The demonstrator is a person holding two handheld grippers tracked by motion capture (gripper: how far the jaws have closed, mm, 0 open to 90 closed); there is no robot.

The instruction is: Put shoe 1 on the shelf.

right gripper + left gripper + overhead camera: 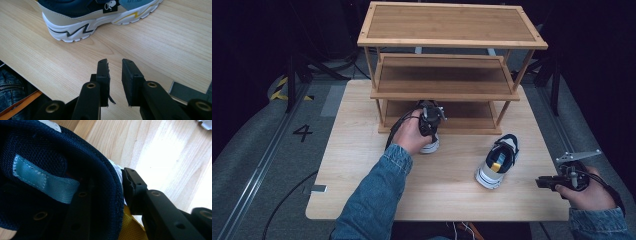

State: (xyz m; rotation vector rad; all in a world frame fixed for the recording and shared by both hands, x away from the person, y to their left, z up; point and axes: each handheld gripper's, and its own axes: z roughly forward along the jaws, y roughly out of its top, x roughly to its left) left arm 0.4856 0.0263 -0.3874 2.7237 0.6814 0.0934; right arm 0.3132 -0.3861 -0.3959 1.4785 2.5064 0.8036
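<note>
My left gripper (429, 125) is shut on the navy collar of a shoe (431, 146) in front of the wooden rack's lowest shelf. In the left gripper view one jaw lies inside the shoe (75, 157) and the other presses its outer wall; the gripper (107, 185) pinches the padded rim near a teal pull tab (45, 181). A second navy, beige and white shoe (498, 162) stands on the table at centre right. My right gripper (544, 182) hovers near the table's front right edge, jaws slightly apart and empty (115, 65), pointing toward that shoe's heel (82, 15).
A three-tier wooden shoe rack (447, 90) stands at the back of the light wood table (362, 190), its shelves bare. A small grey plate (318, 188) sits at the table's front left edge. Dark floor surrounds the table.
</note>
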